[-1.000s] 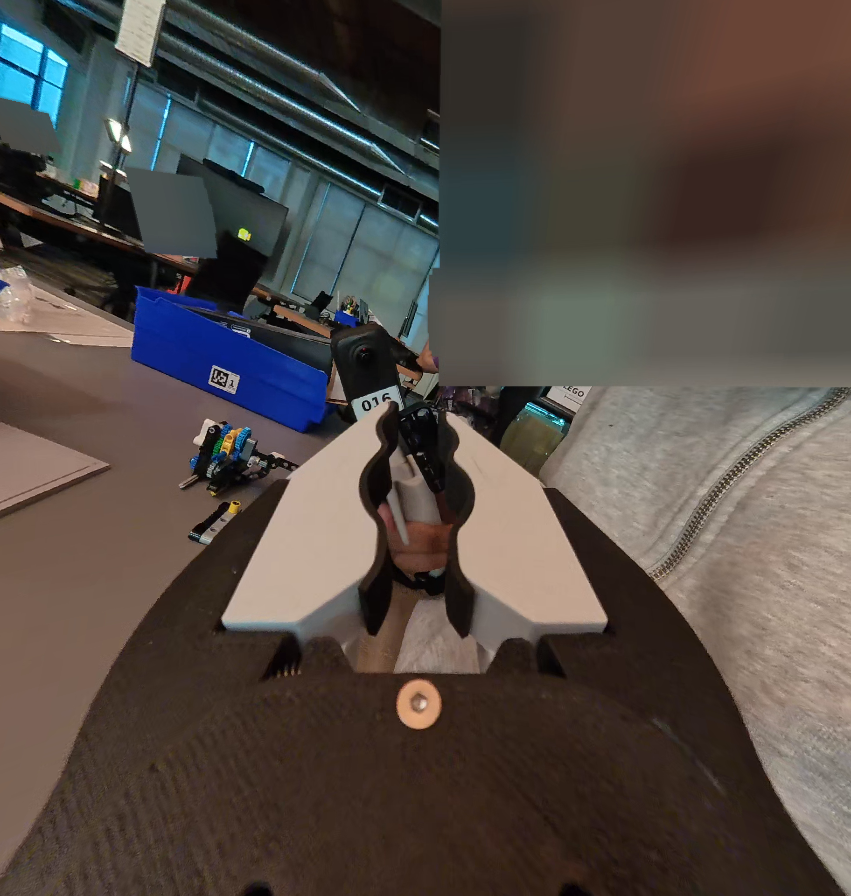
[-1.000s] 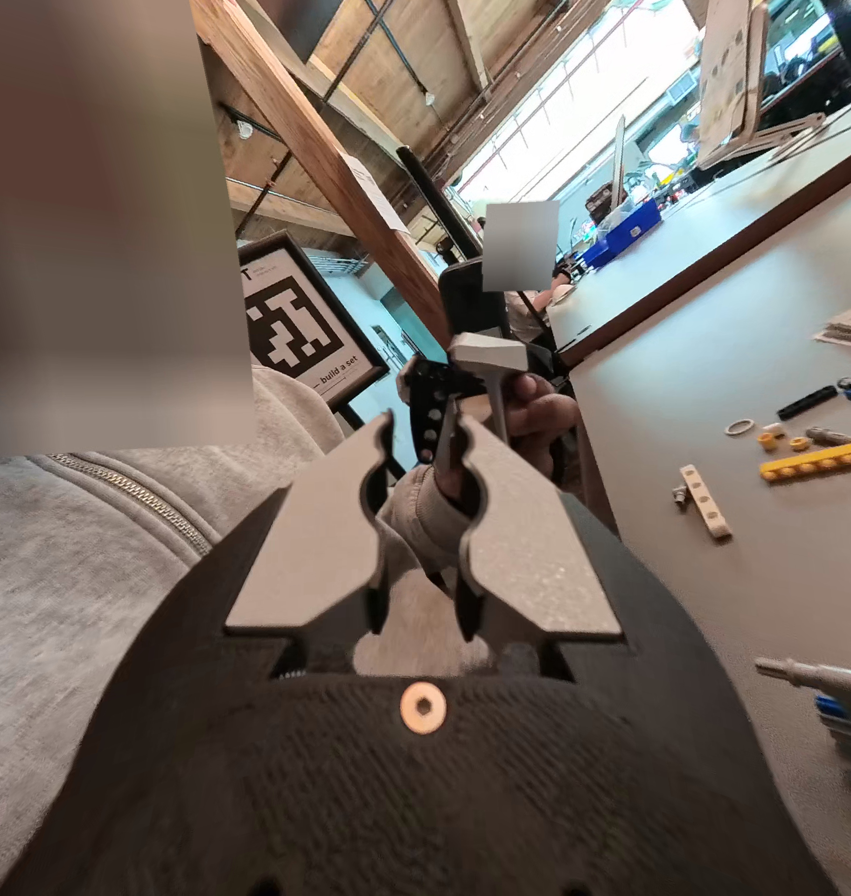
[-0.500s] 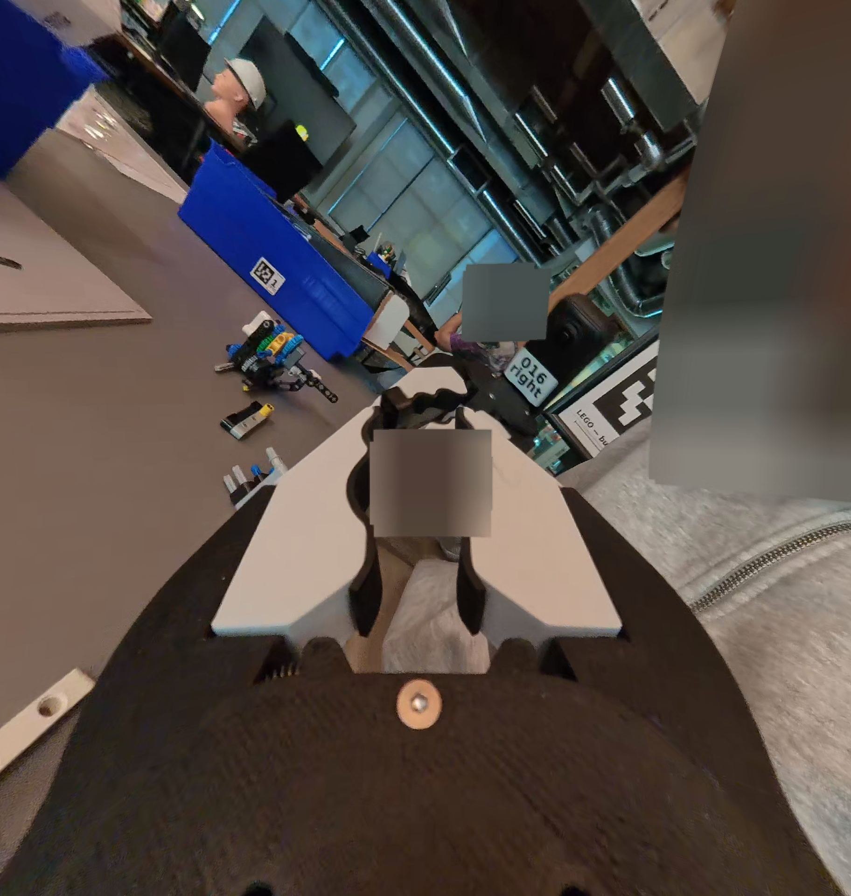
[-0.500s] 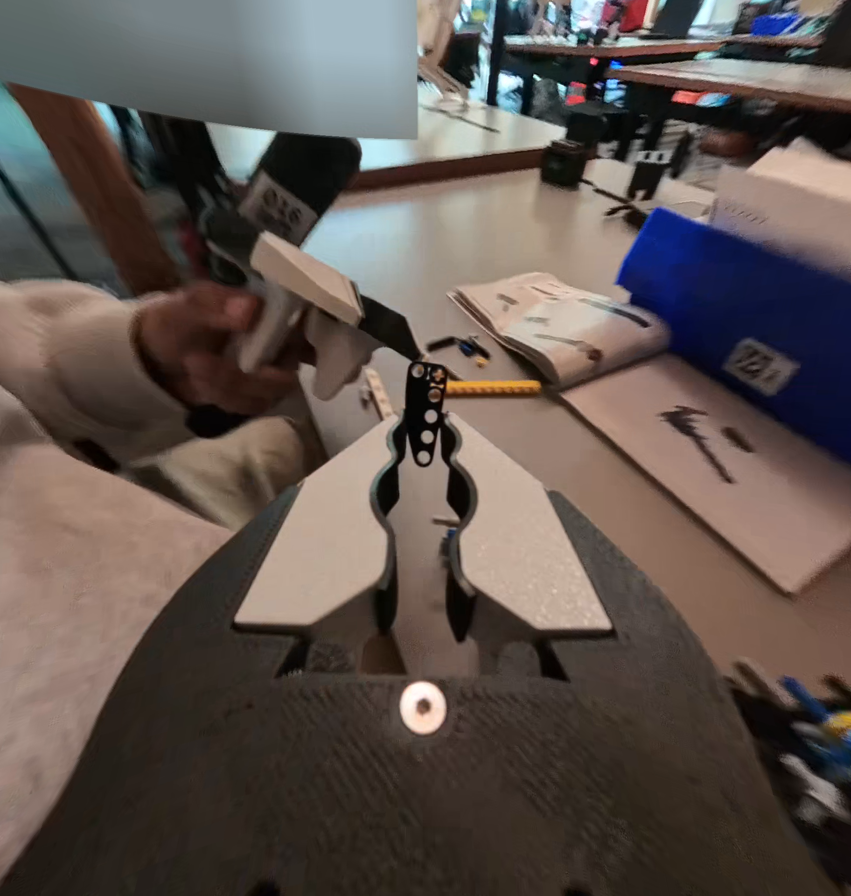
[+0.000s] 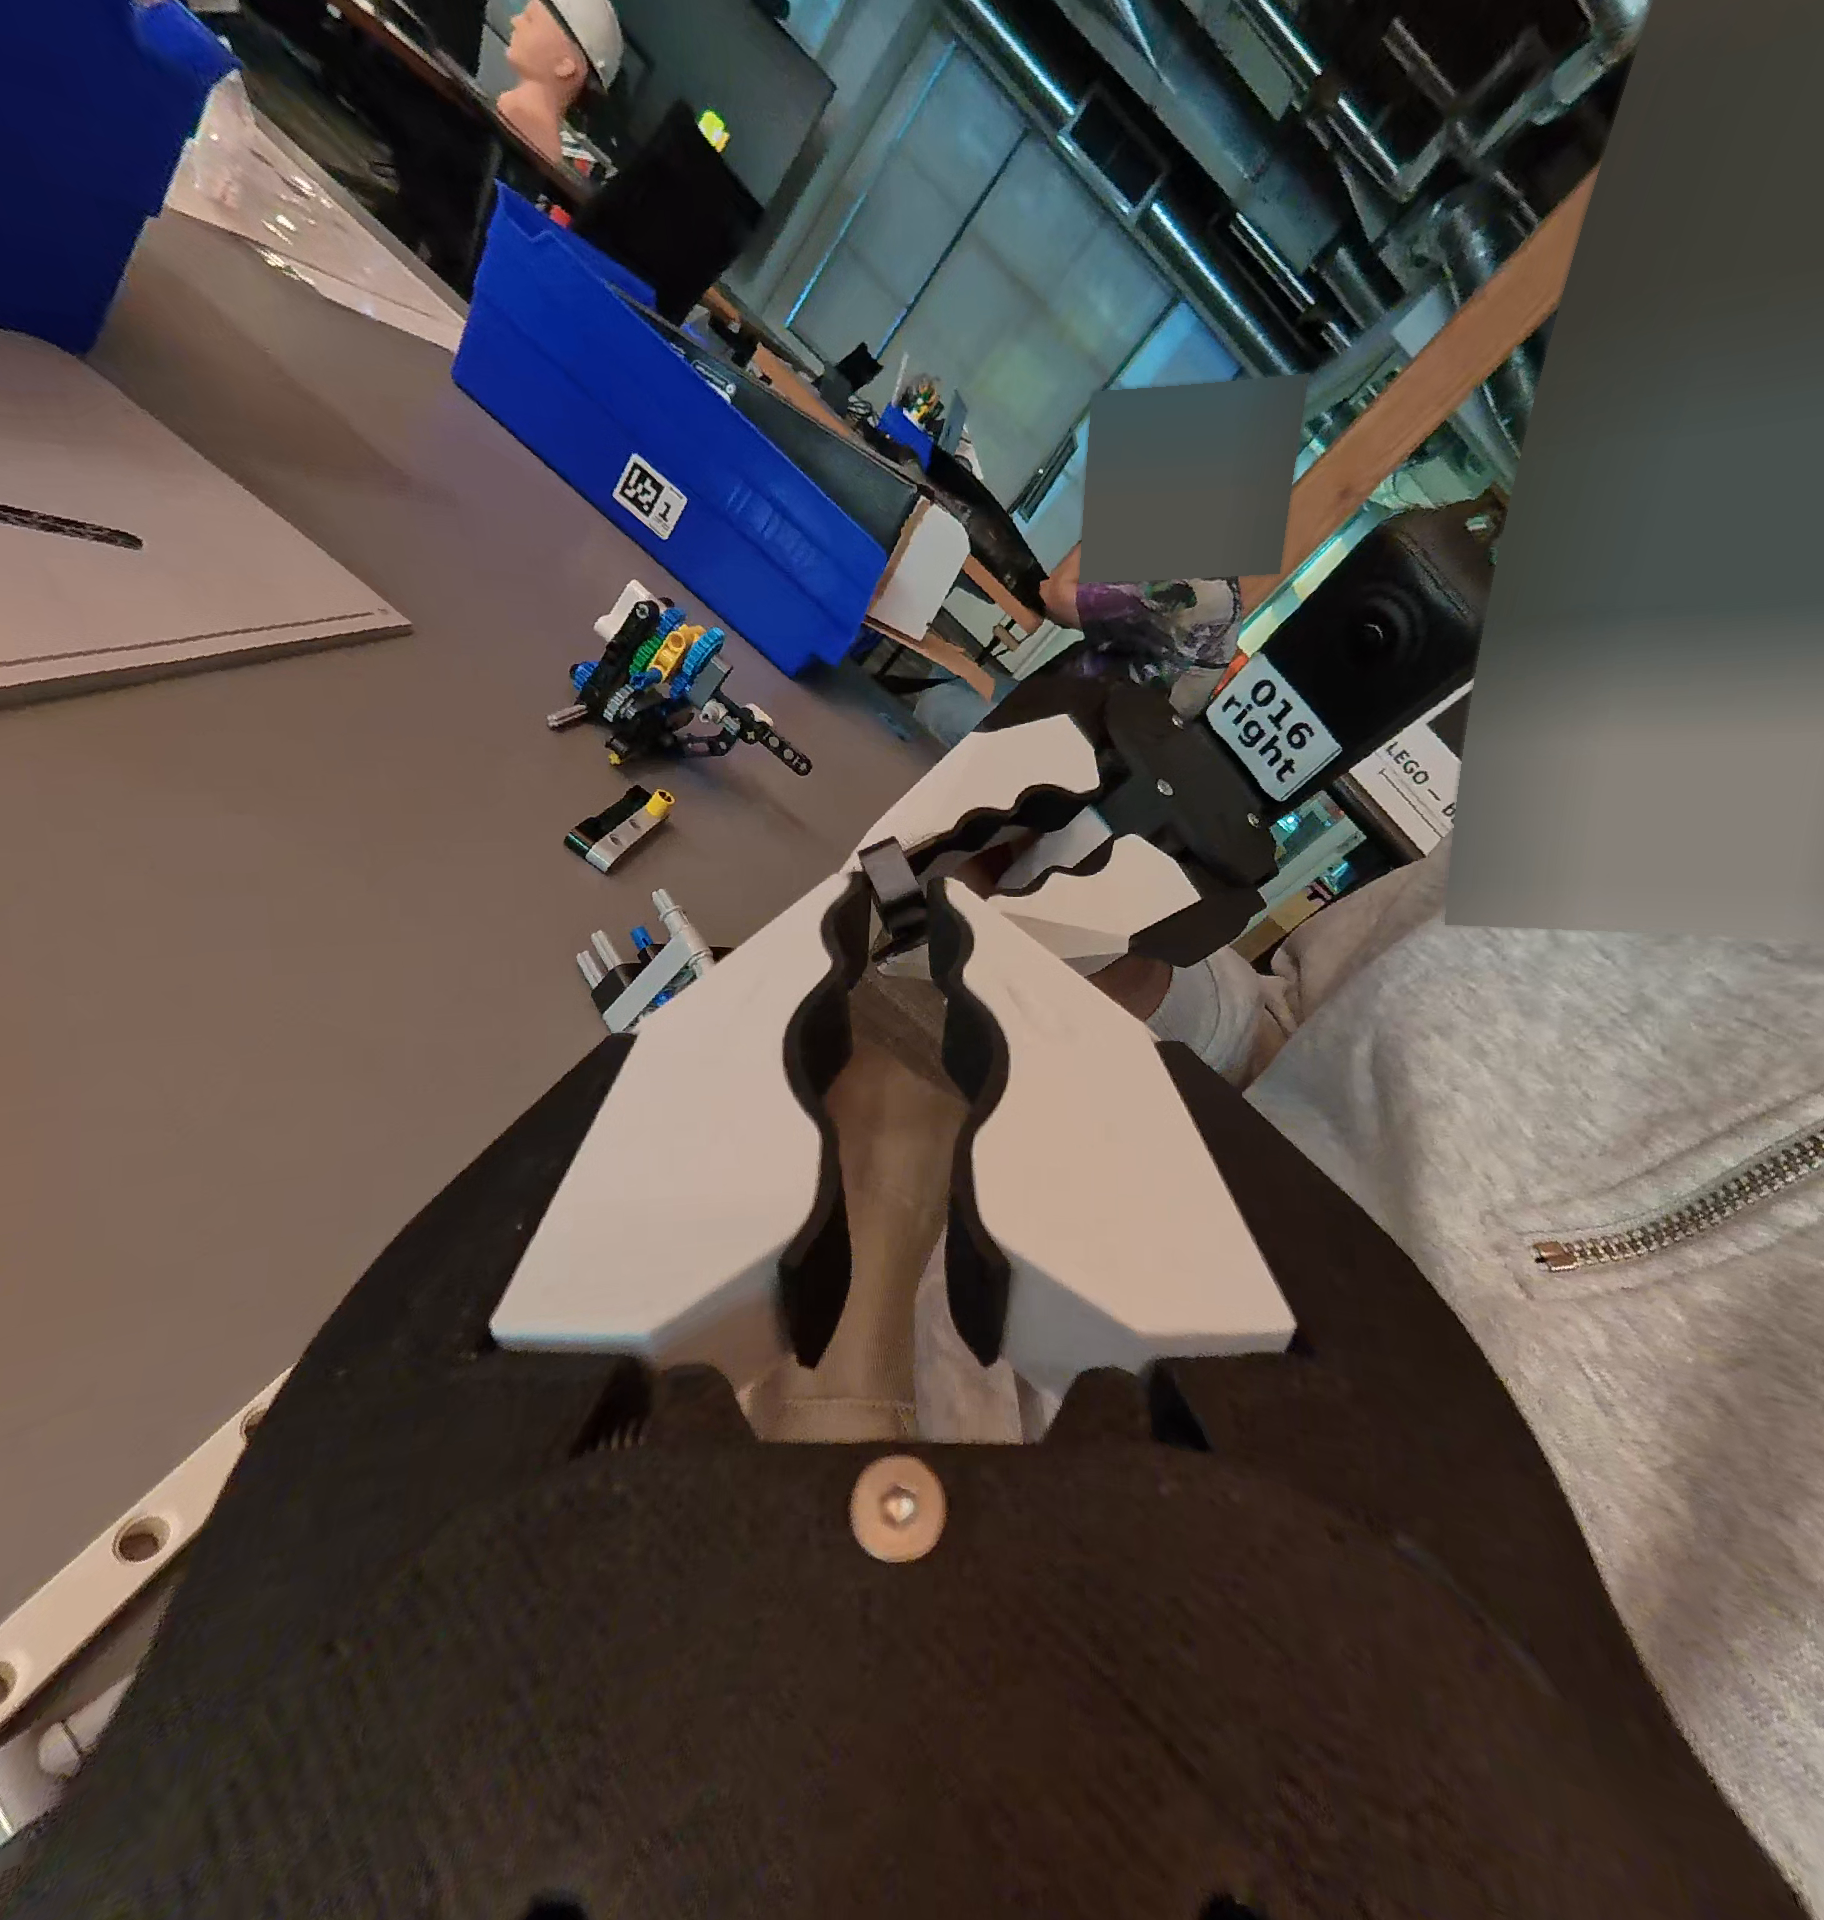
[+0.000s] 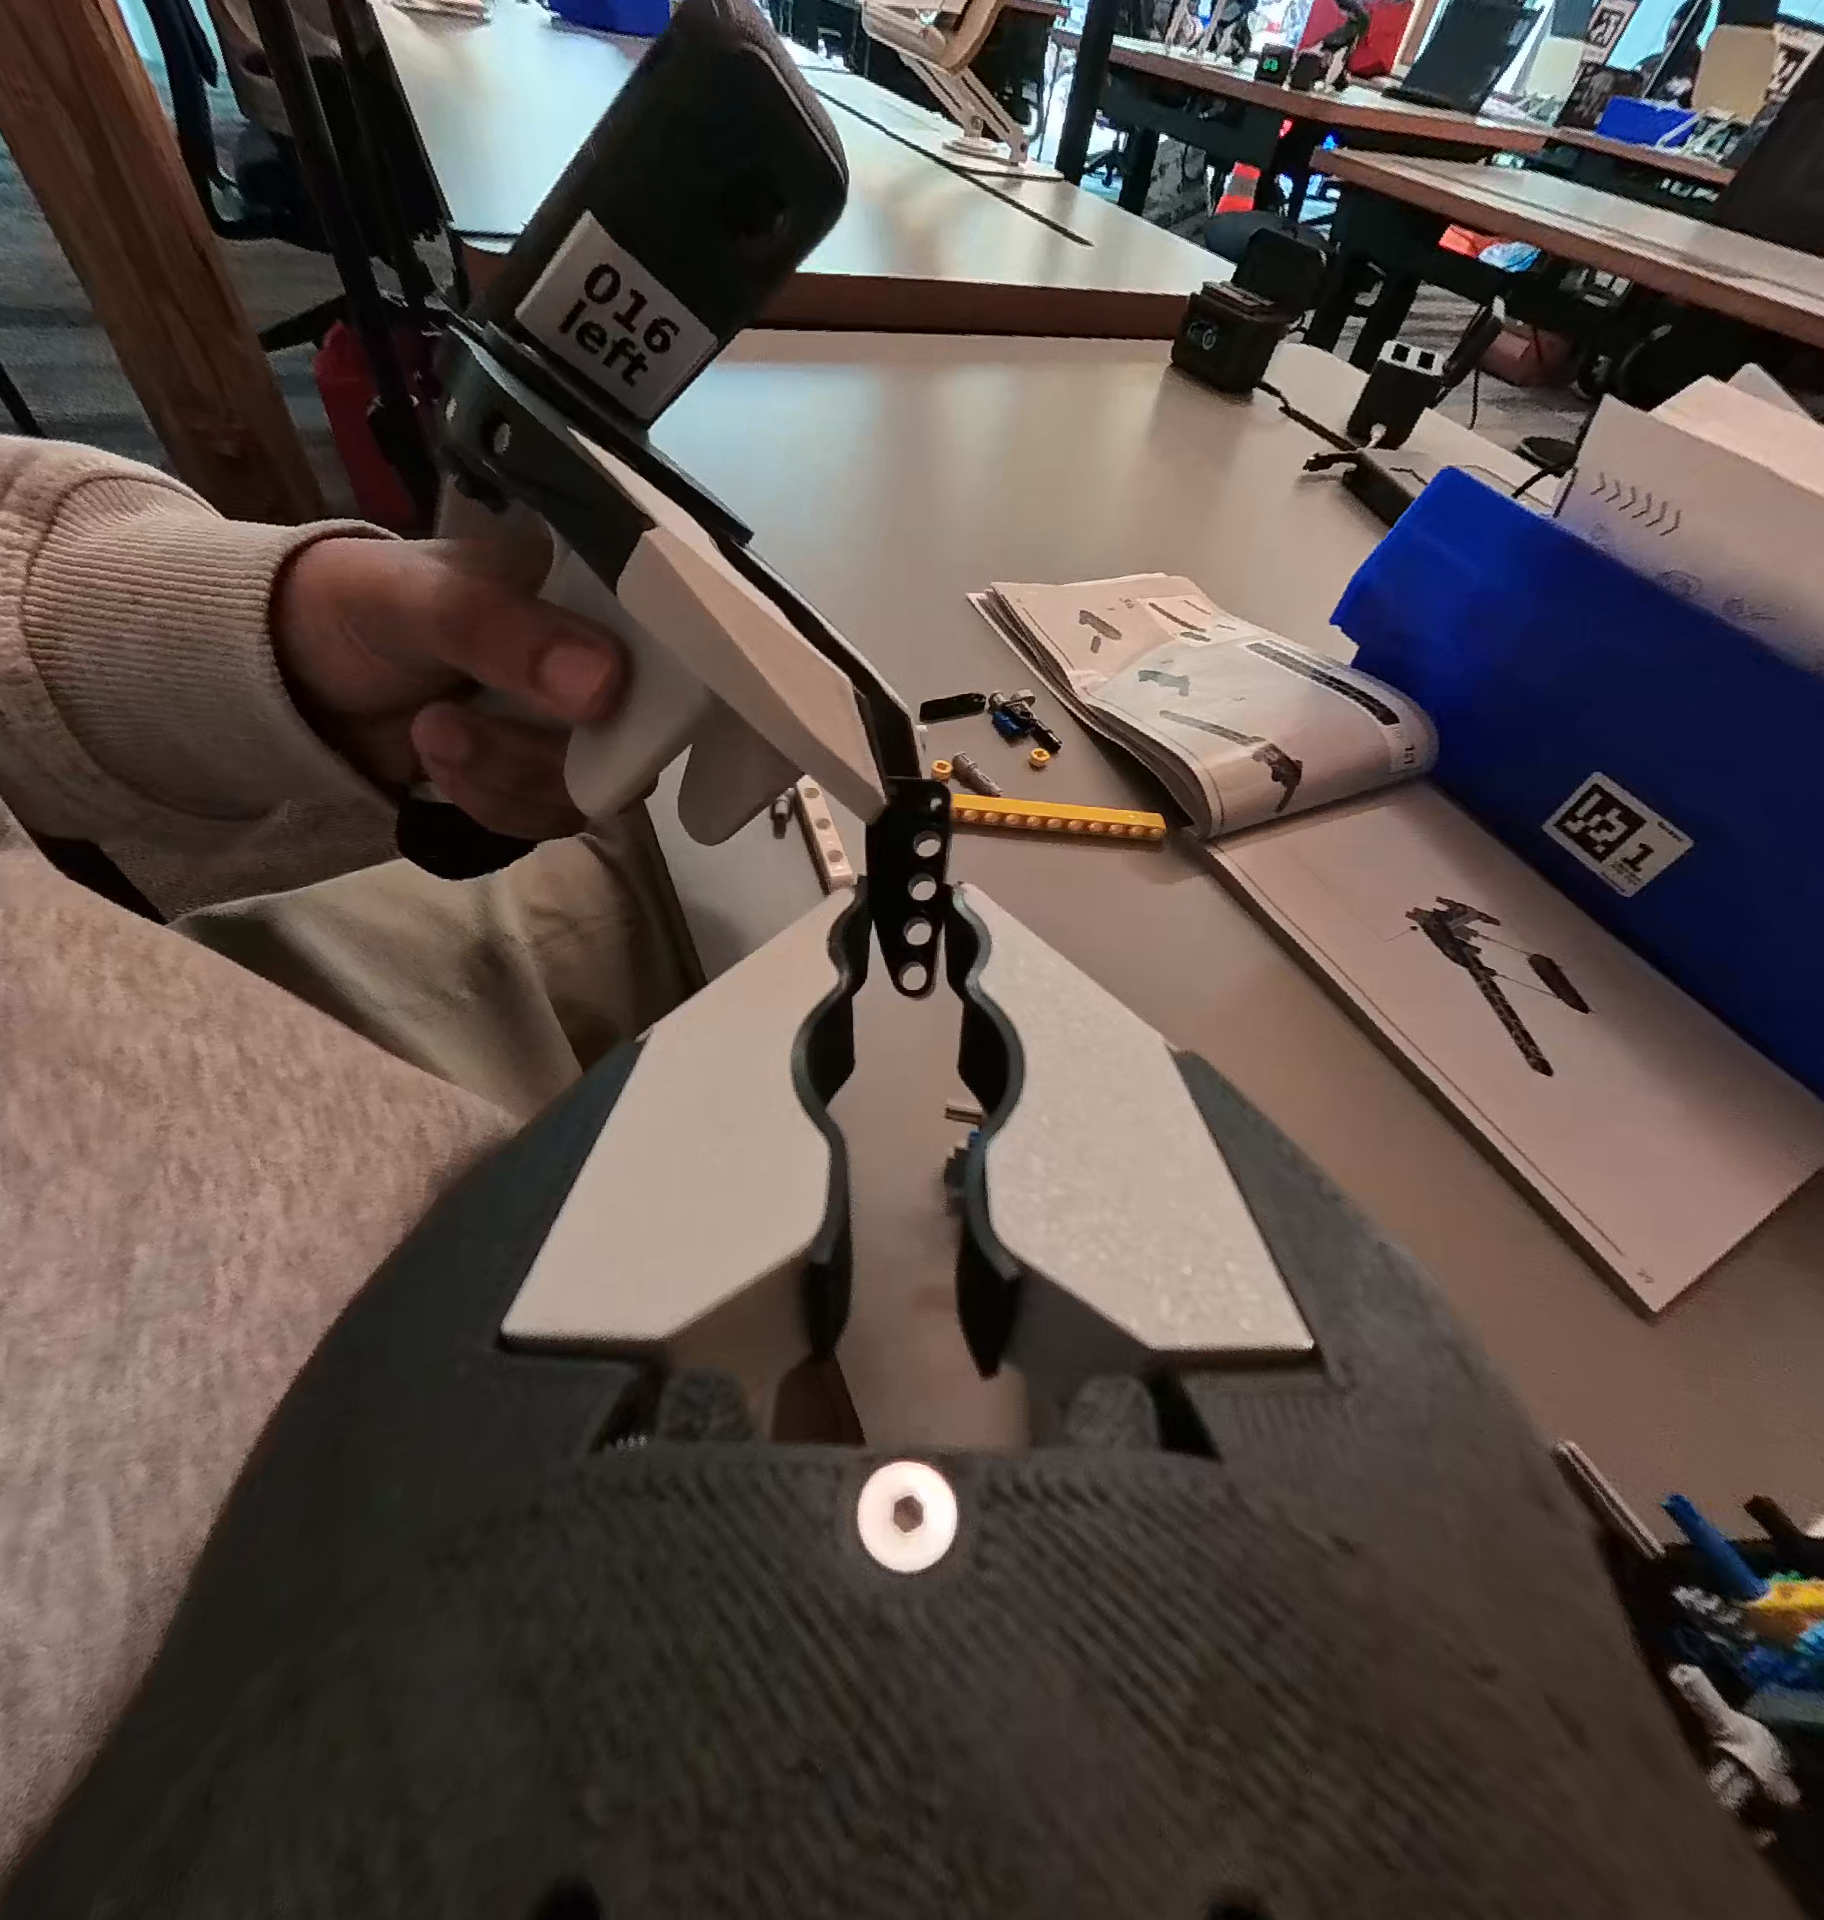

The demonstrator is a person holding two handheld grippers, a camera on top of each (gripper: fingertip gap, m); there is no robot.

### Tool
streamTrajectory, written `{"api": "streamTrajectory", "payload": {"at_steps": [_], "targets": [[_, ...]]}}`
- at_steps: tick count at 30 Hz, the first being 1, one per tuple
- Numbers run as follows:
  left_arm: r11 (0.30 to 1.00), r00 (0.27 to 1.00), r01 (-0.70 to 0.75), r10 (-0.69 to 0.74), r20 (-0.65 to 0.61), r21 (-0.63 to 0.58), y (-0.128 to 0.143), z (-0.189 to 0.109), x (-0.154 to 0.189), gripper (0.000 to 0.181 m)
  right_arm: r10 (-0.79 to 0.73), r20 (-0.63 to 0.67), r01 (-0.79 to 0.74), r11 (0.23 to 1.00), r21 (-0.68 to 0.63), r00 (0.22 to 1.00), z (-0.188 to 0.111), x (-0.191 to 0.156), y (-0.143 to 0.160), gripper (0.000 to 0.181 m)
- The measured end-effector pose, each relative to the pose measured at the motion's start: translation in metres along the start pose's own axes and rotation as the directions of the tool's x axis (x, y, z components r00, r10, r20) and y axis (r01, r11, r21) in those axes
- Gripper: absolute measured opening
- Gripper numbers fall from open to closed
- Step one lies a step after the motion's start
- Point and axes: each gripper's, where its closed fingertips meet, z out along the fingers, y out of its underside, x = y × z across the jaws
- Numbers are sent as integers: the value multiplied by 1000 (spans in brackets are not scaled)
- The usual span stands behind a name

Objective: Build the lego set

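right claw (image 6: pixel 903 935) pinches a black lego beam (image 6: pixel 913 894) w/ a row of holes near its lower end, held upright above the tabletop (image 6: pixel 991 499). left claw (image 5: pixel 892 904) meets the same beam at its top: in the right wrist view its tip touches the beam's upper end, and in the left wrist view a small black bit sits between its tips, so it looks pressed onto the beam, tho only that bit shows there. a hand (image 6: pixel 451 675) in a beige sleeve grips the left tool's handle; the right hand is hidden. on the tabletop: a half-built lego model (image 5: pixel 669 686) in black, blue, green & yellow, near a blue bin (image 5: pixel 659 468); a small black/grey piece w/ a yellow end (image 5: pixel 622 826) just in front of it; a grey piece w/ pins (image 5: pixel 648 961), partly covered by the left claw. right wrist view also shows a yellow beam (image 6: pixel 1059 824), an open booklet (image 6: pixel 1199 696) beside it, small loose bits (image 6: pixel 1001 727) too tiny to tell apart, a white beam (image 6: pixel 820 831) partly behind the left tool, and a flat sheet w/ a printed picture (image 6: pixel 1490 997) in front of the bin. a blurry pile of coloured parts (image 6: pixel 1781 1652) is cut off at the lower right corner. a white strip w/ holes (image 5: pixel 77 1590) is cut off at the left wrist view's lower left edge.
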Motion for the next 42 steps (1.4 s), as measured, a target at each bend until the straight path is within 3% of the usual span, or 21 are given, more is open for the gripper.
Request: {"api": "streamTrajectory", "payload": {"at_steps": [5, 9, 22, 30, 42], "targets": [[1000, 999, 26, -25, -48, 7, -1, -1, 4, 5, 45, 48, -47, 998, 36, 998, -2, -3, -3, 13], [994, 984, 107, -101, -149, 29, -5, -4, 13, 4, 154, 162, -172, 980, 103, 975, -8, -9, -13, 13], [994, 950, 105, -95, -297, 17, -5, -4, 38, 4, 396, 503, -540, 822, 179, 769, -28, -15, -38, 9], [998, 952, 52, -41, -303, 27, -4, -3, 43, 4, 407, 555, -572, 806, 155, 725, -29, -21, -40, 7], [998, 952, 59, -46, -302, 33, -4, -2, 43, 5, 415, 542, -571, 807, 153, 731, -28, -19, -40, 6]]}}
